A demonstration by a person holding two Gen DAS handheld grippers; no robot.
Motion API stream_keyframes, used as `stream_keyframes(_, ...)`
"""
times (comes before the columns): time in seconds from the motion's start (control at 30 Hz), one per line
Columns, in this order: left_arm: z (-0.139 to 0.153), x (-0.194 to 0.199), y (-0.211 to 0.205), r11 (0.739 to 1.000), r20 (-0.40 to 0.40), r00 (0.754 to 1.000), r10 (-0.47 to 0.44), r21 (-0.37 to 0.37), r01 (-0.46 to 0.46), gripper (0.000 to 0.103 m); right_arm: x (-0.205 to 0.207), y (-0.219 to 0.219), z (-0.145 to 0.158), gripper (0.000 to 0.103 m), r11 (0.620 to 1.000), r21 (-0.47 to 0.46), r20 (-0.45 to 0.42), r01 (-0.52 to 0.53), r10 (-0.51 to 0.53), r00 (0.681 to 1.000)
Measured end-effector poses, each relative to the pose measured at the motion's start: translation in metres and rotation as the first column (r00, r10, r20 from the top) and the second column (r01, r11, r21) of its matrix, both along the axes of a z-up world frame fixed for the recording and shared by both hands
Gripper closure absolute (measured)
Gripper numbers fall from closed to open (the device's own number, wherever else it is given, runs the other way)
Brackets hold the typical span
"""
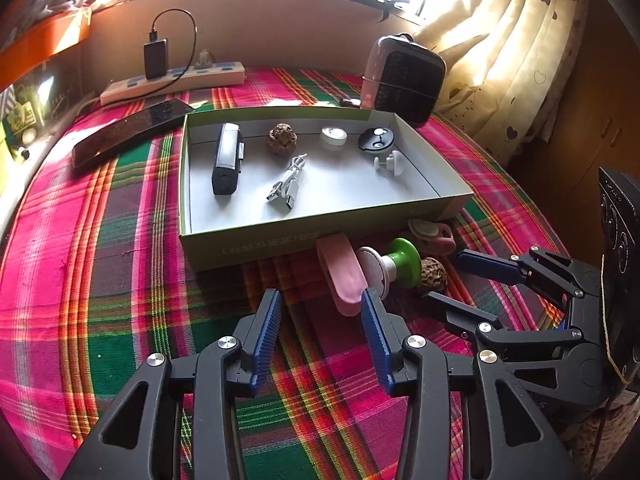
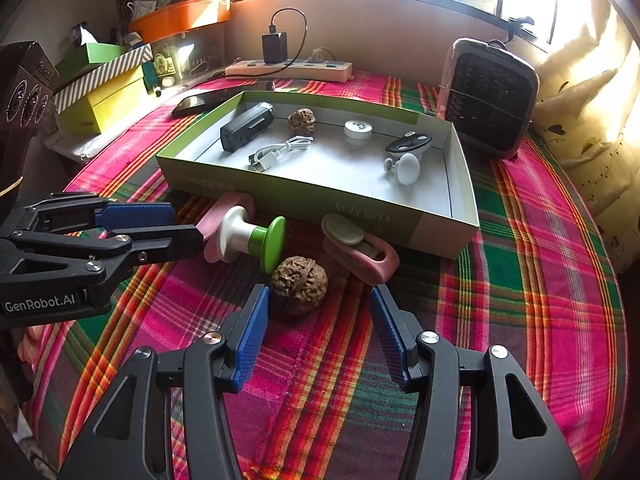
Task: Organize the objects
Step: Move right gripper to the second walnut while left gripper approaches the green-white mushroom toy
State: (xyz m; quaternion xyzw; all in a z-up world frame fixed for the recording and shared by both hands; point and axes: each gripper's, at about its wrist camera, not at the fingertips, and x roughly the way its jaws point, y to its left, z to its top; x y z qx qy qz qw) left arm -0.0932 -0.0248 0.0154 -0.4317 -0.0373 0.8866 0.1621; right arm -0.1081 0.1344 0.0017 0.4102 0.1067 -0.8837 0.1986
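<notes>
A shallow green box (image 1: 256,242) (image 2: 240,184) on the plaid cloth holds a black device (image 1: 227,158), a walnut (image 1: 281,139), a white USB cable (image 1: 289,182), a white disc (image 1: 333,136), a black oval gadget (image 1: 376,138) and a white knob (image 1: 390,162). In front of the box lie a pink clip (image 1: 342,272) (image 2: 224,210), a green-and-white knob (image 1: 394,266) (image 2: 256,240), a walnut (image 2: 300,283) (image 1: 433,276) and a pink holder (image 2: 360,248). My left gripper (image 1: 320,312) is open, with the pink clip's end beside its right finger. My right gripper (image 2: 318,316) is open just before the walnut.
A dark phone (image 1: 128,132), a power strip with charger (image 1: 172,76) and a small heater (image 1: 404,76) stand behind the box. Boxes (image 2: 100,96) are stacked at the far left. A curtain (image 1: 520,60) hangs at the right.
</notes>
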Motion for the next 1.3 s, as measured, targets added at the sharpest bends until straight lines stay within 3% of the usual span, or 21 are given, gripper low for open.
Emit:
stream_keyframes(0.23,-0.001,0.001,-0.011,0.999,0.01,0.999,0.035,0.003,-0.035,0.063,0.001,-0.002,-0.001,0.05,1.0,0.009,-0.002,0.0,0.0,1.0)
stream_keyframes(0.87,0.002,-0.01,0.017,1.0,0.013,1.0,-0.014,-0.016,0.015,0.063,-0.011,-0.008,-0.004,0.051,1.0,0.023,0.017,0.01,-0.011,1.0)
stream_keyframes(1.17,-0.004,-0.016,0.02,0.999,0.032,0.999,0.009,-0.038,-0.008,0.063,-0.009,-0.005,-0.004,0.07,1.0,0.011,0.014,-0.001,0.0,1.0)
stream_keyframes(1.3,-0.006,-0.02,0.018,0.999,0.039,0.999,0.026,-0.041,-0.025,0.063,-0.008,-0.003,-0.003,0.072,1.0,0.007,0.015,-0.002,0.002,1.0)
